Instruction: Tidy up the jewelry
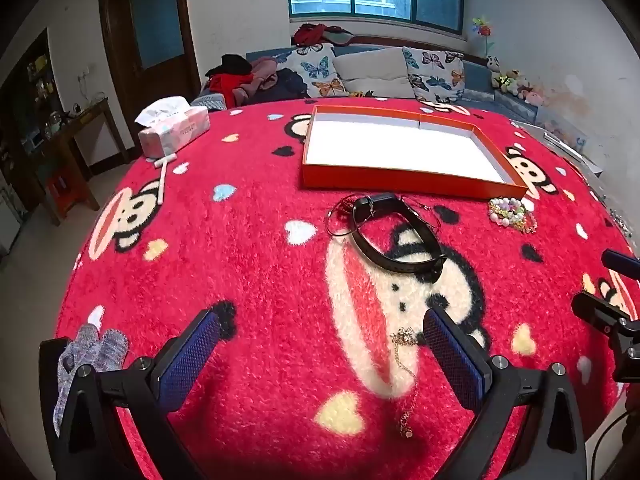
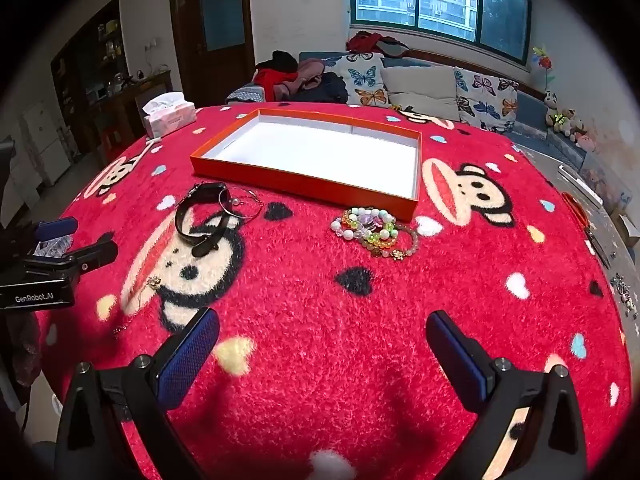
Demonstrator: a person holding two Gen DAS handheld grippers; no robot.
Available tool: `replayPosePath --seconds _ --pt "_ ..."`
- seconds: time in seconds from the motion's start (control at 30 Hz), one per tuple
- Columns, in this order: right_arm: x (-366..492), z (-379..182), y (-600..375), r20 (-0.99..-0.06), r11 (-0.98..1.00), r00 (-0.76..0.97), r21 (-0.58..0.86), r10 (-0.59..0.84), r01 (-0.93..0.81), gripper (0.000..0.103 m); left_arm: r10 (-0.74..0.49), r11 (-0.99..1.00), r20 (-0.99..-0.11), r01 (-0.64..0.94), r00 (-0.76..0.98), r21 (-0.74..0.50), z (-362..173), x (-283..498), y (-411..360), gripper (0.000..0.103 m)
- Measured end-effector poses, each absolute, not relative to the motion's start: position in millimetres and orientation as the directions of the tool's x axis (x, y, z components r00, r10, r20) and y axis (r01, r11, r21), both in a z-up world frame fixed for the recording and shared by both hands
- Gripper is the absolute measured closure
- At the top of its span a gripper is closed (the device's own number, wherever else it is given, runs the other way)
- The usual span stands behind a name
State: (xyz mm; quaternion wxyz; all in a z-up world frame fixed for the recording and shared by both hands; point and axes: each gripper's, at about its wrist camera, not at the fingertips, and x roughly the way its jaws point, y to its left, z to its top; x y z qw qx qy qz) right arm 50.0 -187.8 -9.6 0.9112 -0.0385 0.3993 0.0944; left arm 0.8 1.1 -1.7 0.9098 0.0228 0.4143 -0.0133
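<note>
Gold necklace [image 1: 406, 380] lies on the red blanket-covered table [image 1: 248, 264], just beside the left hand-held gripper [image 1: 320, 354], jaws spread wide, nothing held. Black watch [image 1: 394, 236] with thin bangles [image 2: 240, 202] and bead bracelets [image 2: 374, 230] sit near the empty orange tray [image 2: 308, 186]. Right hand-held gripper [image 2: 322, 354] also open, empty. Likely best: pinch the chain at its pendant cluster, lift slowly to avoid pile snags.
</note>
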Motion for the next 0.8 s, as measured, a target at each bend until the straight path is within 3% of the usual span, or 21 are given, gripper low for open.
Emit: replayPosePath --seconds 0.8 --pt "52.1 -14.2 -187.6 -0.744 0.98 0.653 0.009 0.141 -0.201 0.0 0.01 0.998 -0.771 0.047 0.637 0.052 -8.2 1.8 -0.7 0.0"
